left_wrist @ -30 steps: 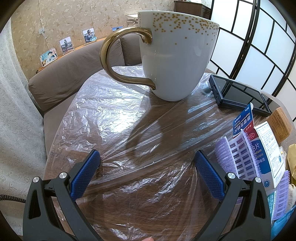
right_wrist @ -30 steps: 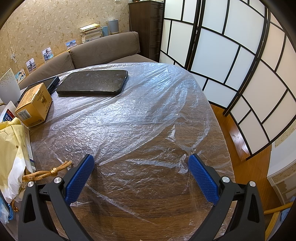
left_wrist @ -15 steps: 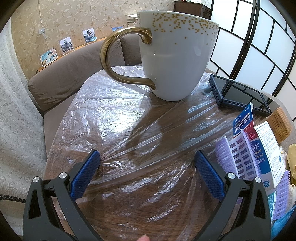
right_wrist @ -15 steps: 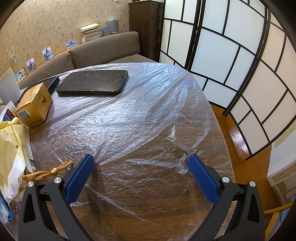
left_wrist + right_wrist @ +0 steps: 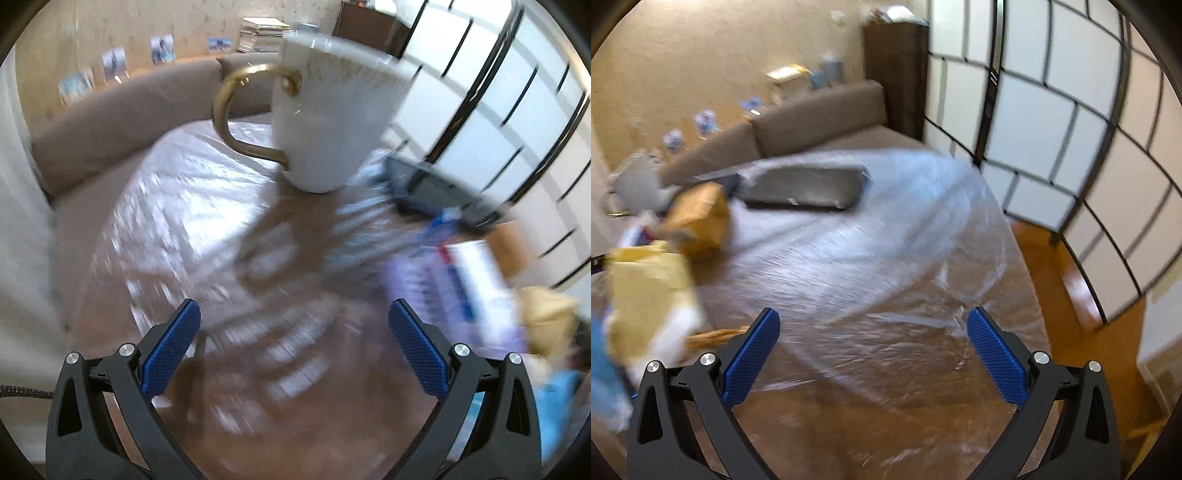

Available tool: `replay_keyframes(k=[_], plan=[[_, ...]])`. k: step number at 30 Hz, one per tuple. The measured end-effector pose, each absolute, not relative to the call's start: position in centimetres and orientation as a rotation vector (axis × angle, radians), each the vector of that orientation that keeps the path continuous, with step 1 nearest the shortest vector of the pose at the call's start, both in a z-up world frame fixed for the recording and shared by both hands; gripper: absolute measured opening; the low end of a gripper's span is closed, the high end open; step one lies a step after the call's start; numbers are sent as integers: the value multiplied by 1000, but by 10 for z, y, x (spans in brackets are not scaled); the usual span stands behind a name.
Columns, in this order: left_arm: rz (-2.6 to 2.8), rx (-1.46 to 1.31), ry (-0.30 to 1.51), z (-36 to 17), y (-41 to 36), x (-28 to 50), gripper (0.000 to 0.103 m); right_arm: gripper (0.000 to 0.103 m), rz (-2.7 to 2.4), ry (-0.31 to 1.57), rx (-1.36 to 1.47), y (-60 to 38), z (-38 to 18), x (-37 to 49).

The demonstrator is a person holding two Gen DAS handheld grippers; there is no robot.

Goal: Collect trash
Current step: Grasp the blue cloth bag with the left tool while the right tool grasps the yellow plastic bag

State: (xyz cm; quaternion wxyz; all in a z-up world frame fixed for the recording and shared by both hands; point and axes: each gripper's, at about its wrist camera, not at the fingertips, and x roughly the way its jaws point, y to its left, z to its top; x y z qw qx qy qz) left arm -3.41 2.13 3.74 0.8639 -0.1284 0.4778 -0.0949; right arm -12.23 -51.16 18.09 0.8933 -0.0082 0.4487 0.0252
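Observation:
Both views are motion-blurred. My left gripper [image 5: 294, 317] is open above the plastic-covered wooden table [image 5: 177, 206], nothing between its blue pads. To its right lie blue-and-white medicine boxes [image 5: 476, 280] and a yellow wrapper [image 5: 546, 314]. My right gripper [image 5: 871, 328] is open too, raised over the table's plastic sheet [image 5: 886, 236]. A yellow-and-white bag [image 5: 650, 295], a brown cardboard box [image 5: 698, 218] and a tan cord [image 5: 713, 334] lie to its left.
A white mug [image 5: 332, 122] with a gold handle stands ahead of the left gripper. Dark tablets lie at the back [image 5: 436, 192] [image 5: 809, 188]. A brown sofa [image 5: 798, 118] runs behind the table, a paned screen [image 5: 1052, 110] stands right, with floor [image 5: 1082, 295] below the edge.
Both grippers have lifted and swung, blurring the views. The left view now sits farther back from the mug; the right view is higher and shows more room. Both stay open.

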Motion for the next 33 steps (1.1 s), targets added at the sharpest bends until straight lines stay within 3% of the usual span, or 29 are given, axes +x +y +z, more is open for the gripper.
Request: replay_keyframes(k=[5,10,33], plan=[[-357,-341,931,76,11,-90,102,99,252,814,-181,-471,222,-148],[-576,-352,929,95,-40,-145,102,99,424,795,-258,-429,227,-145],[-633,-268,1008,38,-119,-158,102,99,571,942,-415,-353,176,-101]])
